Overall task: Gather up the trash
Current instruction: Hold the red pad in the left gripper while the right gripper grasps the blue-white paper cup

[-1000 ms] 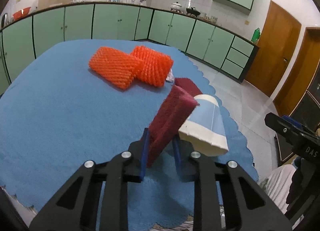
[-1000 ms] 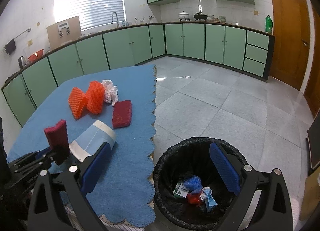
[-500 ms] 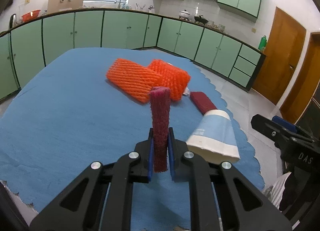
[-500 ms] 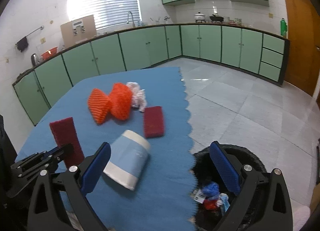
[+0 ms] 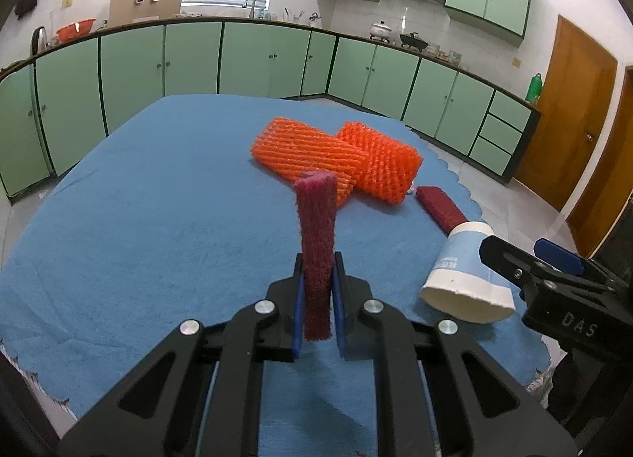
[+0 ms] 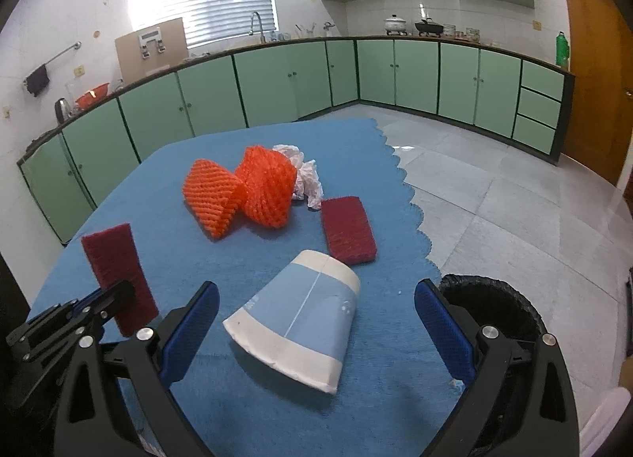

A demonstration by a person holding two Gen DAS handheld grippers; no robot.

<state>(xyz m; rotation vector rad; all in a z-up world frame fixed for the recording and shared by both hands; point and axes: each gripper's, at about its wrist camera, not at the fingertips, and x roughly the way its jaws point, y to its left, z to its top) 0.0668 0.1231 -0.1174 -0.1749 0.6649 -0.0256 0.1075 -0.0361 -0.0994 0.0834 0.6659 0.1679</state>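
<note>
My left gripper (image 5: 317, 279) is shut on a dark red scouring pad (image 5: 316, 235), which stands upright above the blue tablecloth (image 5: 158, 219). The same red scouring pad (image 6: 114, 267) shows at the left of the right wrist view. My right gripper (image 6: 316, 318) hangs open, its blue pads either side of a squashed blue-and-white paper cup (image 6: 300, 318) that lies on its side (image 5: 463, 283). A second red scouring pad (image 6: 348, 229) lies flat beyond the cup. Two orange foam nets (image 6: 241, 190) and crumpled white paper (image 6: 304, 176) lie further back.
A black-lined trash bin (image 6: 494, 306) stands on the tiled floor just off the table's right edge. Green kitchen cabinets (image 6: 277, 85) run along the far wall. A brown door (image 6: 593, 73) is at the right.
The left gripper closed on the red pad and lifted it upright off the cloth. The right gripper swung left from over the bin to above the paper cup.
</note>
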